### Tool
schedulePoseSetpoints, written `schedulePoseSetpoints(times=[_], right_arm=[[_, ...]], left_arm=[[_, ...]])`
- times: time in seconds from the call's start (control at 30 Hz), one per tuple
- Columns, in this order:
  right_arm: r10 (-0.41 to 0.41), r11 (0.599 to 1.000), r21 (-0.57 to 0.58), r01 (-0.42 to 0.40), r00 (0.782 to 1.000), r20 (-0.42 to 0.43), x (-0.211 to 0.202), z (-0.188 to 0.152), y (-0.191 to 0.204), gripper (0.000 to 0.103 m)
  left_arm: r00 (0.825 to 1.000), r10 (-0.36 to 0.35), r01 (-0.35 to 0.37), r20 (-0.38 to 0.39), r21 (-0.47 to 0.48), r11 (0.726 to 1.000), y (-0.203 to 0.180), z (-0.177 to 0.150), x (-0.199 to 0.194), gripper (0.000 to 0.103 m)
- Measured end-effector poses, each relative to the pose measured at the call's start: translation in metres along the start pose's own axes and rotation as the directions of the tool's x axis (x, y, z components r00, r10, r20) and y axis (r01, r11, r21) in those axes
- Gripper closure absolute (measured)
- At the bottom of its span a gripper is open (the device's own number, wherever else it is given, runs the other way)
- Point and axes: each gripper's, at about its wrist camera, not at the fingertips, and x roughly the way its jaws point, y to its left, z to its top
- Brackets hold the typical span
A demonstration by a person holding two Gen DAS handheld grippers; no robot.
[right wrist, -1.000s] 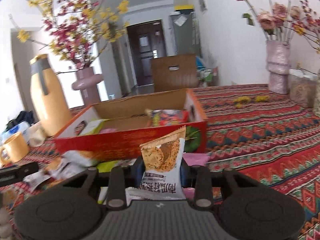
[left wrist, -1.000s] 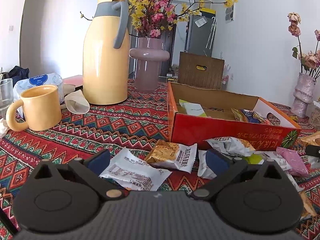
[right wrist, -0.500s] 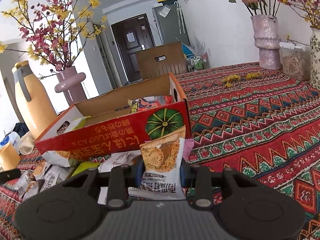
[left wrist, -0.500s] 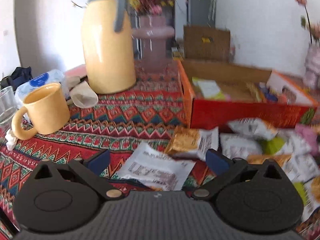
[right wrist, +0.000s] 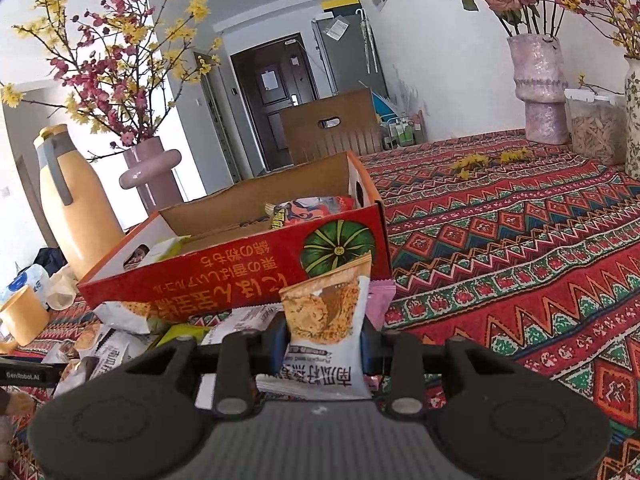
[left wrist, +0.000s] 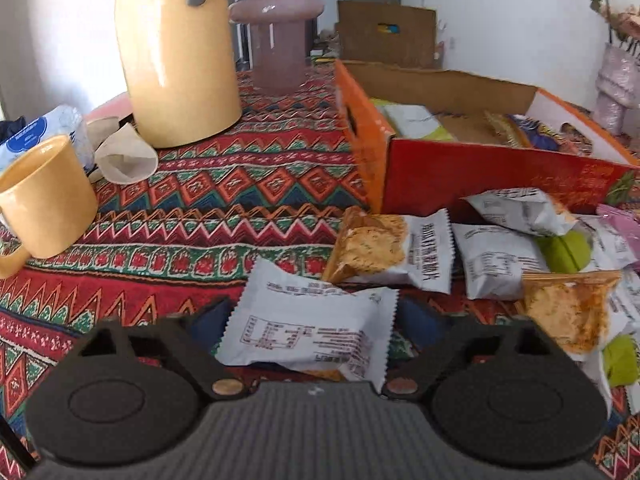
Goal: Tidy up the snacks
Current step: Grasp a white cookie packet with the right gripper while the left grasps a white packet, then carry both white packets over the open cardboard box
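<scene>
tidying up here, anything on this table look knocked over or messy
Yes. A beige paper cup lies tipped on its side beside the yellow jug. Snack packets lie scattered in a loose heap on the cloth in front of the red box, not in it. Nothing looks spilled.

White walls (right wrist: 448, 60) enclose a bright room; a dark door (right wrist: 276, 100) stands far behind, perhaps beside a grey fridge (right wrist: 348, 56).

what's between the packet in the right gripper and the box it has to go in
Only the box's own front wall. The right gripper holds the snack packet low in front of that wall, so it would probably need lifting over the rim. Above the box nothing visible blocks the way; a few snacks already lie inside.
</scene>
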Motion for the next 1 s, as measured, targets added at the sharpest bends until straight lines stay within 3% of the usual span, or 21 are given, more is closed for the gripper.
schedulePoseSetpoints(times=[0.17, 0.33, 0.67, 1.0], right_arm=[[0.002, 1.0, -0.003, -0.002, 1.0, 0.001, 0.0, 0.0, 0.001, 0.069], [0.003, 1.0, -0.003, -0.003, 1.0, 0.001, 0.0, 0.0, 0.001, 0.069], [0.013, 1.0, -0.014, -0.013, 1.0, 0.025, -0.005, 0.0, 0.003, 0.069], [0.082, 0.99, -0.118, -0.073, 0.994, 0.078, -0.026, 0.029, 0.03, 0.069]], left_arm=[[1.0, 0.011, -0.011, 0.021, 0.012, 1.0, -0.006, -0.003, -0.008, 0.041], [0.999, 0.018, -0.018, 0.032, -0.001, 1.0, -0.005, -0.006, -0.014, 0.048], [0.991, 0.028, -0.024, 0.133, -0.03, 0.999, -0.007, -0.004, -0.046, 0.048], [0.963, -0.024, 0.034, 0.268, -0.033, 0.999, -0.035, 0.039, -0.072, 0.048]])
